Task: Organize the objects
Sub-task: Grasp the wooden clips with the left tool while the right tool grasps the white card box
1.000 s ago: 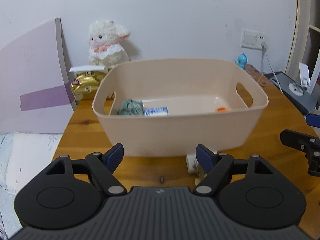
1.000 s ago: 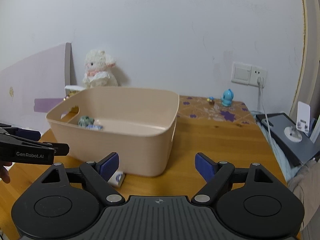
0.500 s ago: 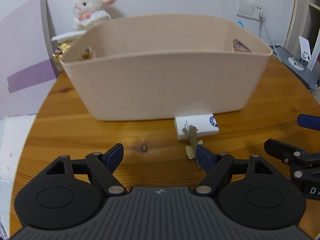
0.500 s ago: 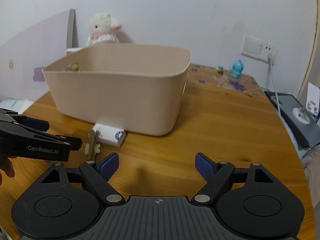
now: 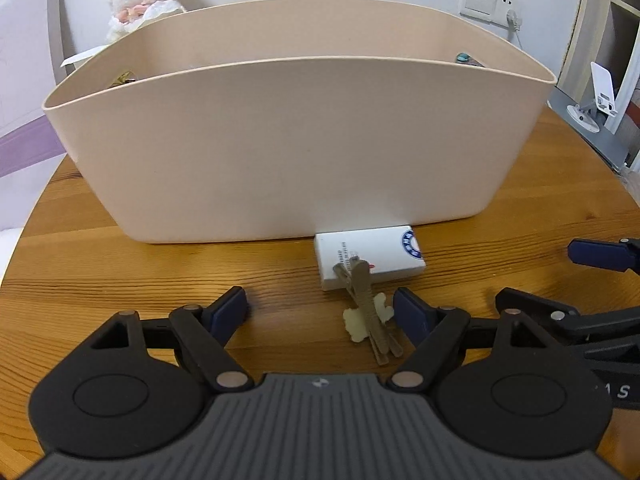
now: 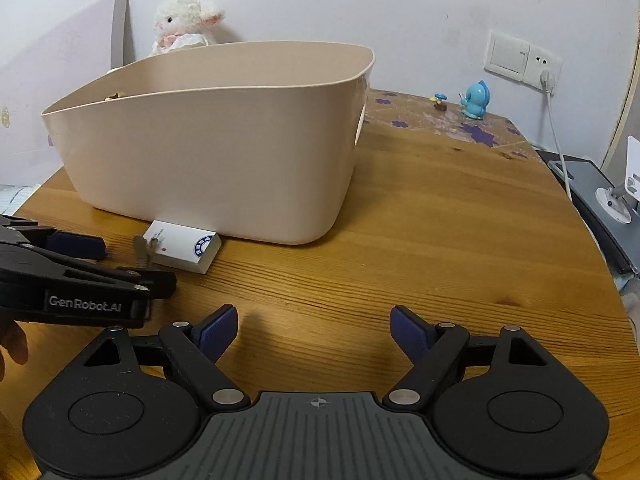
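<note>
**Left wrist approach to the clip: risks at pickup**

Left wrist view shows the left gripper (image 5: 318,308) low over the table (image 5: 120,264), jaws spread wide and holding nothing. A wooden clip (image 5: 366,308) with a small pale ornament lies between the fingertips, close to the right-hand fingertip (image 5: 408,312), its far end resting on a white box (image 5: 368,258). The box sits against the front wall of the beige bin (image 5: 280,140).

The right gripper (image 6: 314,330) hovers over bare table, equally wide open and empty.

Likely faults:
- Off-centre closure. The clip lies nearer one fingertip; closing now would probably push it sideways instead of clamping it.
- Tilt. Propped on the box, the clip may pivot or slip out.
- Disturbing the box, which could slide along the bin wall.
- Collision between the two grippers, which are near one another.
</note>
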Demonstrator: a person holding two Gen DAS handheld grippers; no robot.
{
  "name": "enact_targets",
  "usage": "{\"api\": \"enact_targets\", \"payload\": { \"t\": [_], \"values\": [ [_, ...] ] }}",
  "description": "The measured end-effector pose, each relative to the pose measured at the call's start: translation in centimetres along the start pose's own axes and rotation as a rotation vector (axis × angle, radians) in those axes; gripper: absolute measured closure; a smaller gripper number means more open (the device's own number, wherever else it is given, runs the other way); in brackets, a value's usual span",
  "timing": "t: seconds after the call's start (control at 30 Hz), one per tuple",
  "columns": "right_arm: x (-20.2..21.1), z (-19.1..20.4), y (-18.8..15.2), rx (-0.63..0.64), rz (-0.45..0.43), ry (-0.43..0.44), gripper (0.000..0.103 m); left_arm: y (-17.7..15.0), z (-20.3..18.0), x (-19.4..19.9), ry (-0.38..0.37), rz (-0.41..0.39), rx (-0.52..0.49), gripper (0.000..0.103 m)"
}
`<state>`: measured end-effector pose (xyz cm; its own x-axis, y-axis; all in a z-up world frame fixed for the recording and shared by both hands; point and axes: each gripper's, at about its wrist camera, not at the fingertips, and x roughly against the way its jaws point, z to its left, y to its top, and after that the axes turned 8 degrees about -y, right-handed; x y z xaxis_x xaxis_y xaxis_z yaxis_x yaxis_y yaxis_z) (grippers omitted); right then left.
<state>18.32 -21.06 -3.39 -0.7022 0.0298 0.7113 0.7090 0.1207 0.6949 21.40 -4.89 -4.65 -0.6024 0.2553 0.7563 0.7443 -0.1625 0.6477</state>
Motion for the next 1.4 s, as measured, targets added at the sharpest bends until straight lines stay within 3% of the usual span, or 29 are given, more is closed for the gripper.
{"api": "enact_targets", "payload": {
  "t": [0.07,0.27,0.33,0.37,0.47,0.73,0.87,0.93,1.0,1.23,1.4],
  "values": [
    [-0.2,0.2,0.1,0.0,0.002,0.004,0.018,-0.1,0.6,0.2,0.004,-0.012,0.008,0.026],
    [-0.7,1.5,0.2,0.014,0.012,0.021,0.018,0.0,2.2,0.8,0.0,-0.034,0.021,0.057],
    [-0.7,2.0,0.2,0.019,0.015,0.028,0.018,0.0,2.8,1.2,-0.003,-0.035,0.021,0.085],
    [-0.8,2.3,0.2,0.021,0.015,0.031,0.018,0.0,3.2,1.3,-0.008,-0.034,0.033,0.092],
    [-0.9,3.1,0.4,0.027,0.015,0.04,0.018,-0.1,4.4,1.6,-0.005,-0.032,0.05,0.099],
    [-1.1,5.3,1.1,0.049,0.016,0.061,0.018,-0.4,7.5,2.4,-0.003,-0.033,0.086,0.096],
    [-0.7,5.7,1.3,0.052,0.008,0.065,0.018,-0.7,8.0,3.4,-0.008,-0.042,0.109,0.082],
    [-0.2,5.6,0.9,0.057,0.005,0.063,0.018,-0.9,7.8,4.0,-0.014,-0.054,0.113,0.064],
    [0.2,5.4,0.7,0.057,0.002,0.06,0.018,-1.1,7.2,4.5,-0.029,-0.063,0.102,0.06],
    [1.5,3.8,-0.4,0.021,-0.002,0.043,0.018,-1.6,3.8,5.3,-0.079,-0.043,0.002,0.059],
    [1.7,3.3,-1.1,0.002,0.004,0.039,0.018,-2.5,3.2,3.6,-0.054,0.006,-0.029,0.065]
  ]
}}
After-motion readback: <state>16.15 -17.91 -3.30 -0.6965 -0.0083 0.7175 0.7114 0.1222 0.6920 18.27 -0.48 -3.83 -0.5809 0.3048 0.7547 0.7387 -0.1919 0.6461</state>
